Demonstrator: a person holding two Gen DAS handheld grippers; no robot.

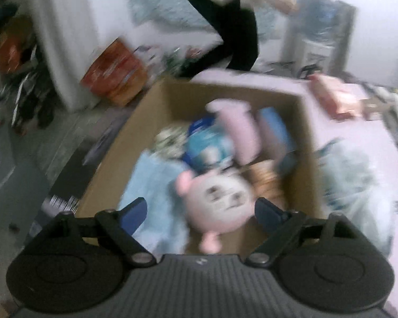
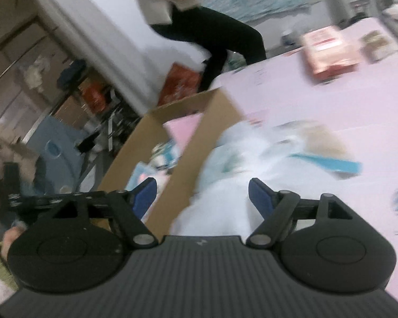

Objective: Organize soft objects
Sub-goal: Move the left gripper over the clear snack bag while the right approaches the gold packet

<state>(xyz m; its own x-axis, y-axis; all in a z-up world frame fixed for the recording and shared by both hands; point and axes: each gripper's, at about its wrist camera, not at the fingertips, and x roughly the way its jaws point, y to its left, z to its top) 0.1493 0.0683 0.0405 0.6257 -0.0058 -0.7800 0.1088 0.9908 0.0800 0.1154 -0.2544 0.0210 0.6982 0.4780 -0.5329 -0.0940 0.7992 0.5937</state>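
No legible text on any blurred surface

A pink-covered worktop (image 2: 331, 100) is seen in both views, blurred by motion. A cardboard box (image 1: 151, 111) is set at its edge, though whether it rests on the worktop or beside it cannot be told. Just beside the box, a heap of pale blue and white soft items (image 2: 241, 159) is spread on the pink surface. Farther back, a pink and red packet (image 2: 329, 50) is laid flat, with a small brownish object (image 2: 376, 42) next to it.
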